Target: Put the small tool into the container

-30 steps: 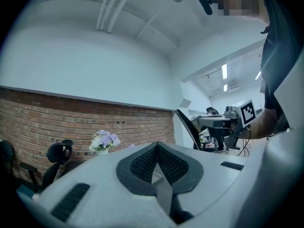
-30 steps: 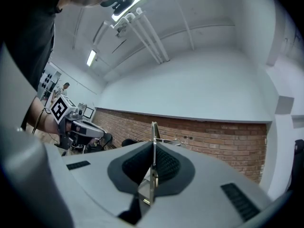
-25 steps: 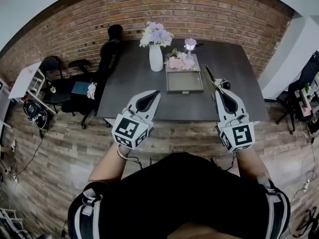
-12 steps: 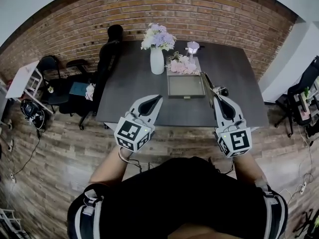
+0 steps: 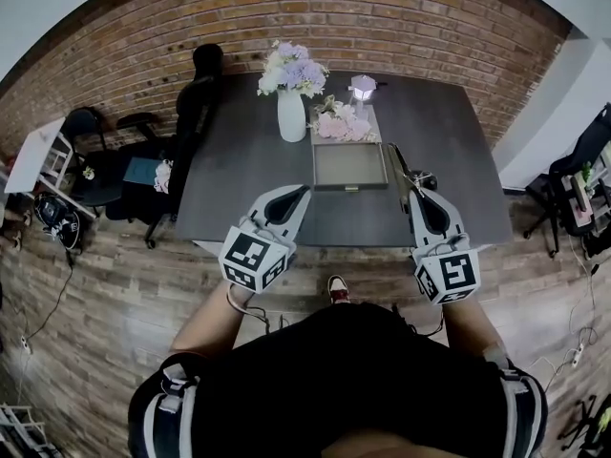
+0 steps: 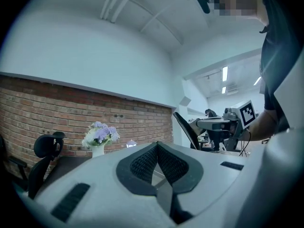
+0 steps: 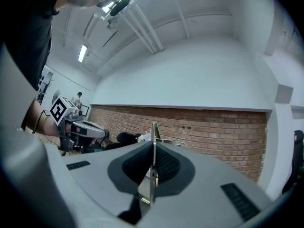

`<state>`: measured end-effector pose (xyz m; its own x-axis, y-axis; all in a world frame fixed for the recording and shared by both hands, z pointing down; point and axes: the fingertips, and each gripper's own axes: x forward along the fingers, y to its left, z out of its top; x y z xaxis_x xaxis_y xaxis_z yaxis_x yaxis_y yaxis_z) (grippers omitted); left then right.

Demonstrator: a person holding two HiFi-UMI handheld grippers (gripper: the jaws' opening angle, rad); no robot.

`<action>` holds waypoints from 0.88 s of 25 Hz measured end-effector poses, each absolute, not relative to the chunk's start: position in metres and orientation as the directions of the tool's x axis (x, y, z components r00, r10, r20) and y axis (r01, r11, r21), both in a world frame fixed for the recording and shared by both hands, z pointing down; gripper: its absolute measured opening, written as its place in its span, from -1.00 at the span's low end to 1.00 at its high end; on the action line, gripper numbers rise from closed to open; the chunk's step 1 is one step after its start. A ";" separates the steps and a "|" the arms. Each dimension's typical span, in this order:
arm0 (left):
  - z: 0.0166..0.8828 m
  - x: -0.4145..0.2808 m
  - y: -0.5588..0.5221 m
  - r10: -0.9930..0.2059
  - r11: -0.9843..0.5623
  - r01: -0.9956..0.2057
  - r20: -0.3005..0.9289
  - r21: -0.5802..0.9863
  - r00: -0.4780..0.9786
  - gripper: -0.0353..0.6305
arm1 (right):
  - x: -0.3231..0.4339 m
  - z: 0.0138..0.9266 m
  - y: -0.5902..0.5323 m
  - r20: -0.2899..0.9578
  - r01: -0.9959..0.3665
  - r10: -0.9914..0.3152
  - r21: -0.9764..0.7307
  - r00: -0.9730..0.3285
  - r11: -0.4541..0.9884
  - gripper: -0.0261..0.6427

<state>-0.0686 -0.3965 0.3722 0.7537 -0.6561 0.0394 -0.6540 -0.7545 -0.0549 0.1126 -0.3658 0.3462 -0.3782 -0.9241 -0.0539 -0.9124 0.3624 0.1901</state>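
— How are the arms held?
— The left forearm and right forearm both reach forward from the torso. The grippers are level and well apart, with their marker cubes toward the person.
— The left gripper?
— Its jaws are together, pads touching, with nothing between them. It angles slightly inward.
— And the right gripper?
— It is clamped on the small tool, a thin flat strip standing out past its tips.

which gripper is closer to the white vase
Left. The left gripper is short of the vase, nearly in line; the right gripper sits well off to its right.
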 end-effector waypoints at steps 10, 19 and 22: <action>0.383 -0.061 -0.455 -0.678 -0.735 -0.678 0.056 -0.026 0.733 -0.87 | 0.103 0.368 -0.429 0.013 -0.870 -0.890 0.201 -0.456 0.450 -0.92; 0.397 -0.056 -0.509 -0.700 -0.712 -0.702 0.081 -0.005 0.710 -0.87 | 0.101 0.388 -0.489 0.060 -0.839 -0.859 0.190 -0.508 0.509 -0.92; 0.400 -0.054 -0.523 -0.706 -0.706 -0.708 0.085 -0.001 0.703 -0.87 | 0.101 0.394 -0.506 0.083 -0.827 -0.848 0.188 -0.524 0.529 -0.92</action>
<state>-0.0540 -0.5227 0.4001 0.7032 -0.7059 0.0849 -0.7085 -0.7057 -0.0006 0.1013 -0.5061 0.3943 -0.5235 -0.8480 0.0829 -0.8274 0.5292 0.1883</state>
